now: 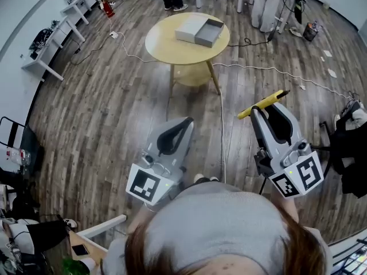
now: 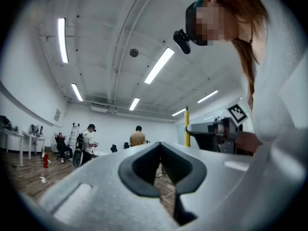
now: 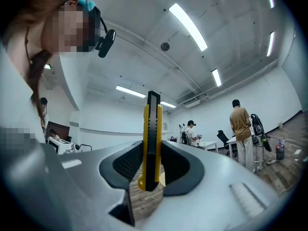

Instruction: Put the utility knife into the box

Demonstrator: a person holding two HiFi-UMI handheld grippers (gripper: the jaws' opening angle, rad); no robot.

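A utility knife (image 1: 264, 103) is a slim, flat bar with a yellow plastic body and a black strip down its middle. It is clamped between the ribbed black pads of the right gripper (image 1: 270, 112). In the right gripper view the knife (image 3: 152, 138) stands upright across the jaws, with most of its length rising above them and a short rounded end below. From the head view its long axis runs crosswise to the gripper, sticking out to either side of the jaw tips.

The left gripper (image 1: 179, 128) is beside it, its jaws closed together at the tips with nothing between them. Both grippers have smooth, pale grey shells.

The box (image 1: 199, 30) lies ahead of the knife and to its left, well apart from it across open floor. It is shallow, rectangular and pale — one part white, the other a grey open tray. It sits on a round, light wooden table (image 1: 166, 42). Neither gripper is clearly nearer to it, but the right one carries the knife, so the coming move looks like a long reach forward and leftward — probably with the bar turned to match the tray's long side.

The floor (image 1: 103, 107) is grey-brown wood planking, crossed by a thin white cable (image 1: 269, 69).
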